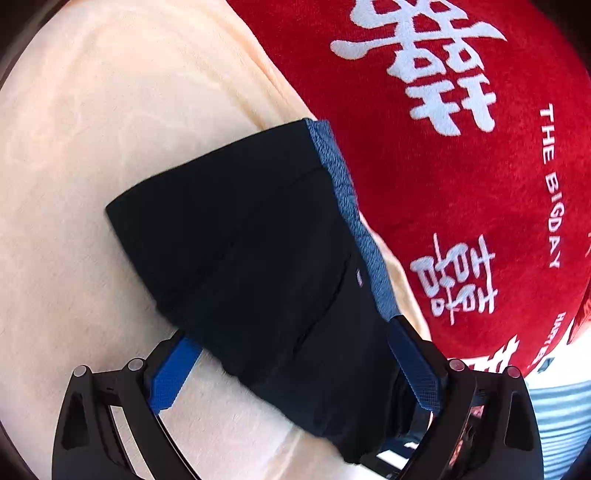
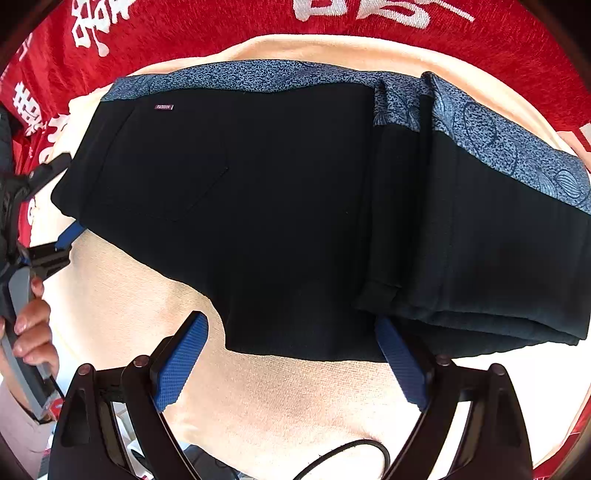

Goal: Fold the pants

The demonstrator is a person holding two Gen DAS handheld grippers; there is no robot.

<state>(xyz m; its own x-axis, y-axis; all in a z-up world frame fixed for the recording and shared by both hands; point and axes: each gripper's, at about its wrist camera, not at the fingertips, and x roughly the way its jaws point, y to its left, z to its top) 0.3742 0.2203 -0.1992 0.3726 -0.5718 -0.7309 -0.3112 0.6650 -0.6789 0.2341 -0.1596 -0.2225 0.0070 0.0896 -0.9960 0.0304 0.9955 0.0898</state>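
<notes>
Pants [image 2: 258, 206] — black, with a blue patterned waistband [image 2: 258, 75] — lie already doubled into a compact bundle on a cream towel [image 2: 295, 398] spread over a red blanket [image 2: 221, 22] with white lettering. In the right wrist view the bundle's long axis runs side to side across the picture, the waistband along the far edge toward the red blanket and the lower folded edge toward the camera; a thicker stack of folded leg layers [image 2: 480, 266] sits at the right end, a small label [image 2: 163, 107] near the far left corner. The fold looks close to done, so I judge the step in hand to be the last tidying or a final fold. The right gripper [image 2: 291, 362] points down at the near edge, its fingers [image 2: 181, 362] wide apart, with nothing pressed between the pads; the right-hand finger lies just by the hem, and I cannot tell whether it touches. The left gripper [image 1: 295, 369] straddles one end of the bundle, fingers [image 1: 171, 373] apart with cloth between them, no squeeze visible. A person's hand [image 2: 31, 325] holds that gripper's handle at the left edge of the right wrist view. Next, probably: close on an end and carry it across the long axis — or draw both grippers clear if the fold stands.
</notes>
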